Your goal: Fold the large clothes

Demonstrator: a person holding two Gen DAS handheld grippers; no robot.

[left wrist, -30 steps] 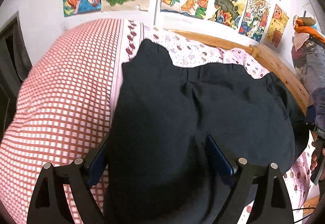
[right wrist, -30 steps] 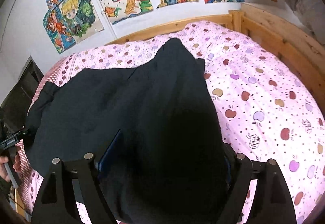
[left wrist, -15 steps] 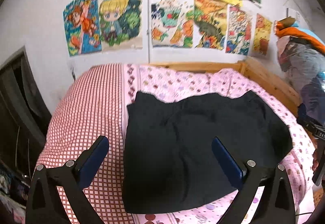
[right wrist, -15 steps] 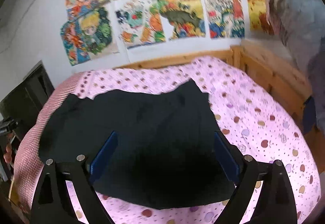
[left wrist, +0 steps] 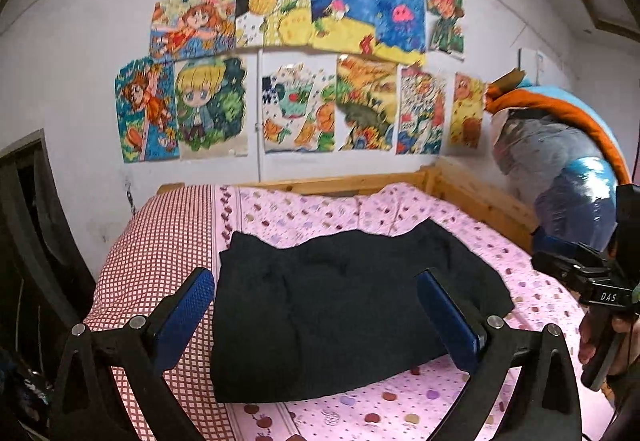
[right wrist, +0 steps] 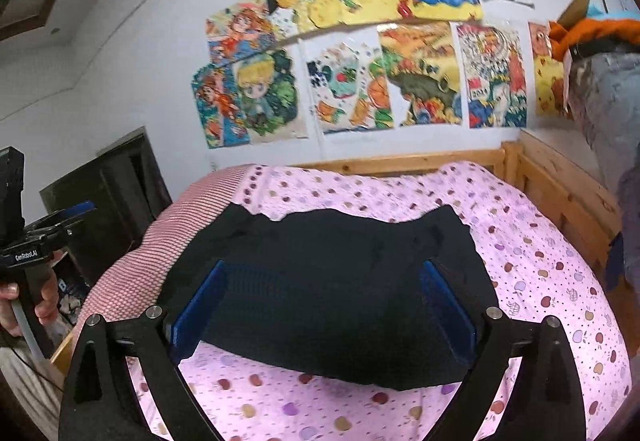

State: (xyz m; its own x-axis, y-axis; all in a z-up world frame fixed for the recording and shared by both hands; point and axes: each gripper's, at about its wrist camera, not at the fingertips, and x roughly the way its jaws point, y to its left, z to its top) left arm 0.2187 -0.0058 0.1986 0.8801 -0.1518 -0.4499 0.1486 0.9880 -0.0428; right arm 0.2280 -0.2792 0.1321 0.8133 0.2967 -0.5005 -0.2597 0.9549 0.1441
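Garment (left wrist: 344,305) now lies folded on the bed (left wrist: 532,293); both grippers (left wrist: 316,321) (right wrist: 324,305) have released it and lifted away, so this fold looks done.

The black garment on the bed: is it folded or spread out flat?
Folded, it seems. The black garment lies as a compact block with a thick doubled near edge on the pink sheet; no sleeves or legs show.

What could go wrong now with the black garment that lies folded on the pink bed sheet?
1. The black folded garment has an uneven far edge with two raised corners, so a next fold could come out crooked.
2. Its left side overlaps the red checked cloth, near the bed's side; a careless pull could drag it off.
3. Both the left gripper and the right gripper, its jaws opening, hold nothing; re-gripping may catch the pink spotted sheet too.
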